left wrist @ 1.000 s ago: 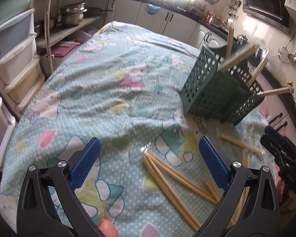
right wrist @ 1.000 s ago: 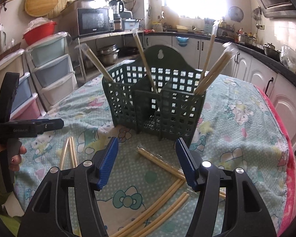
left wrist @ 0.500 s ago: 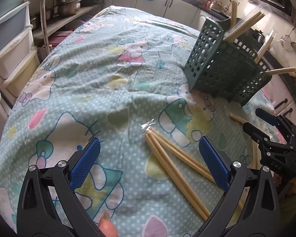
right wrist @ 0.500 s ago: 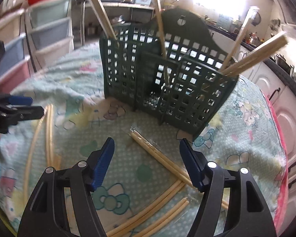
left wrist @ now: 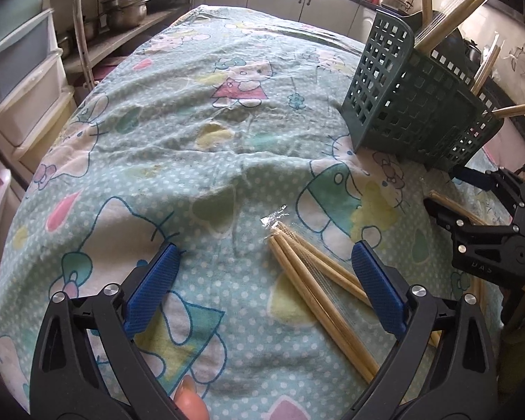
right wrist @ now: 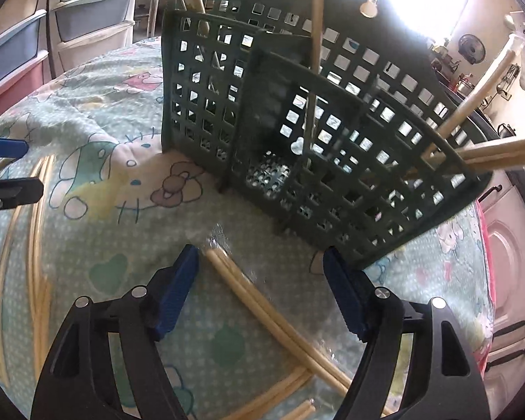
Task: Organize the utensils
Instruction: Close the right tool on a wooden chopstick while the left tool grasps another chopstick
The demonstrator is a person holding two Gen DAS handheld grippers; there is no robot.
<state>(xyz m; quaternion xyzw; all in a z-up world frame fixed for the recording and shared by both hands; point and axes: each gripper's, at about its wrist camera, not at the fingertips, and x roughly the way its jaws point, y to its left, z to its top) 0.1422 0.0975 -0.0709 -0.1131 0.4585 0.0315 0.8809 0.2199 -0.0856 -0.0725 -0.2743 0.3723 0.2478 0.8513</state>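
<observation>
Right claw point(right wrist: 260, 292) lower, nearer wrapped chopsticks point(right wrist: 262, 306), jaws opening around them; untouched.

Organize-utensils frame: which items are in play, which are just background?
In play:
- wrapped chopsticks by the left gripper
- chopsticks by the right gripper, jaws opening
- green basket, some chopsticks already in it

Background:
- patterned cloth
- plastic drawers
- pots on the shelf
- cabinets
</observation>
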